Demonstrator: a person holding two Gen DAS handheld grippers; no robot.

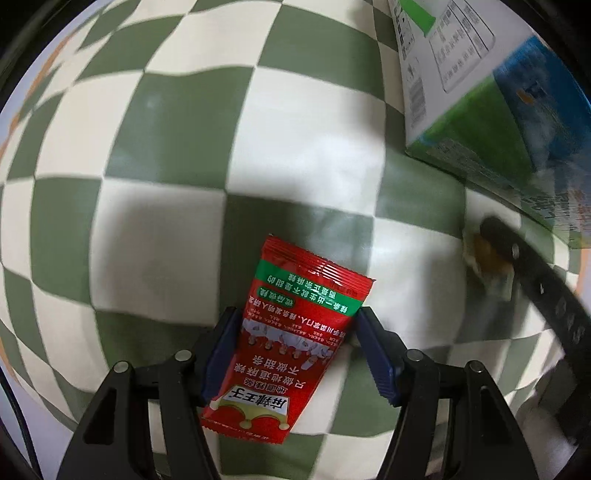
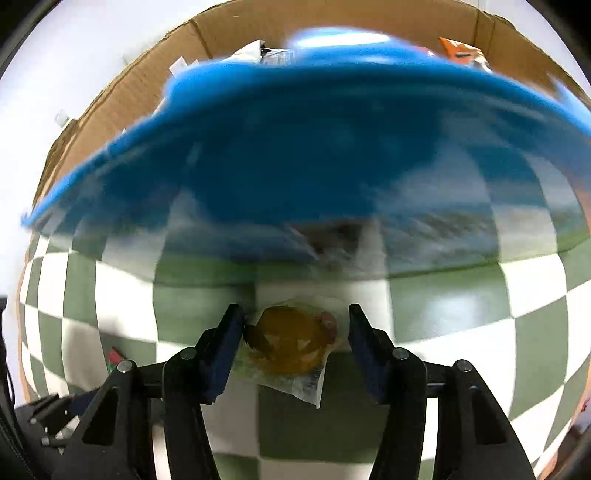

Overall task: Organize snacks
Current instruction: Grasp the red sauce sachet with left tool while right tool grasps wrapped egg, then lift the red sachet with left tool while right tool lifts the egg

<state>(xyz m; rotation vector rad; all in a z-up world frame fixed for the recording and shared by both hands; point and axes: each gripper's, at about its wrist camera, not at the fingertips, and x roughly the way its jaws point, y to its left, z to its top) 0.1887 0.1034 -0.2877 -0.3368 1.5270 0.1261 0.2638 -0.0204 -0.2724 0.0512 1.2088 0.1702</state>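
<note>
A red snack packet (image 1: 295, 332) with a green band and white print sits between the blue pads of my left gripper (image 1: 299, 328), which is shut on its two long edges over the green and white checked cloth (image 1: 177, 155). My right gripper (image 2: 295, 321) is shut on a brown pastry in a clear wrapper (image 2: 288, 343); the wrapper's corner hangs down between the fingers. In the left wrist view, a black finger of the right gripper (image 1: 524, 269) shows blurred at the right with the pastry (image 1: 484, 254) at its tip. A corner of the red packet (image 2: 115, 357) shows in the right wrist view.
A blue and green carton (image 1: 498, 110) lies on the cloth at the upper right, and it fills the right wrist view as a blurred blue box (image 2: 332, 147). Behind it stands an open cardboard box (image 2: 258, 22) with an orange packet (image 2: 461, 51) and other wrappers inside.
</note>
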